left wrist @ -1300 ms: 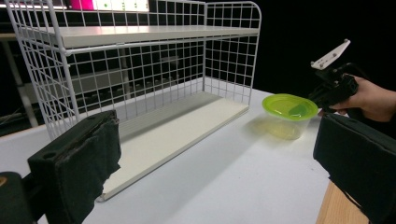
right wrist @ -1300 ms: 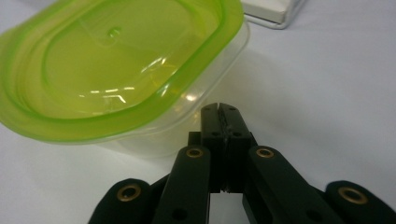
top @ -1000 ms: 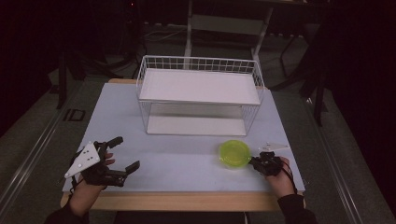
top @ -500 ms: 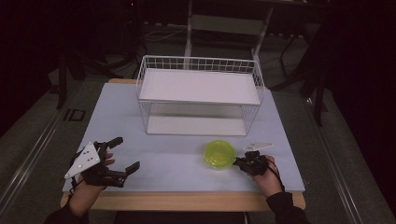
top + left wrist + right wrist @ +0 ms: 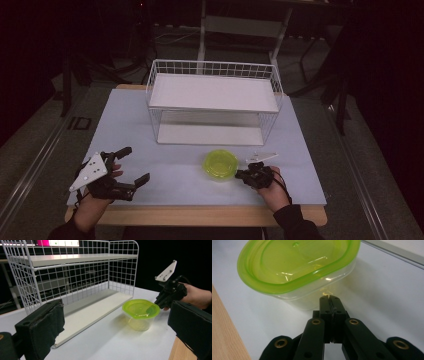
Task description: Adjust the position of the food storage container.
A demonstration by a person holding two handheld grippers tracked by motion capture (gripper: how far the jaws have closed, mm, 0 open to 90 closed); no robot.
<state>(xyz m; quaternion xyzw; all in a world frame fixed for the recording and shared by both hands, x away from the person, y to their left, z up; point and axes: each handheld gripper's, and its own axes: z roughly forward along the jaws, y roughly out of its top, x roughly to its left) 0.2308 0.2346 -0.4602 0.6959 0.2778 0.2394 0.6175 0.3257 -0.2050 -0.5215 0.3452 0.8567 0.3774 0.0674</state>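
Nearest the table's front edge, the left gripper point(image 5: 131, 167) rests w/ jaws spread wide and nothing btwn them, while the right gripper point(image 5: 330, 300) has its jaws pressed together, tips up against the side wall of the green-lidded container point(image 5: 220, 164), nudging rather than gripping. That container sits mid-table just in front of the wire shelf rack point(image 5: 214, 102); it's prob. light, thin clear plastic, slick and a bit flexy, so it'll slide easily when pushed. Best hold: jaws across the body under the lid rim, not on the lid itself.
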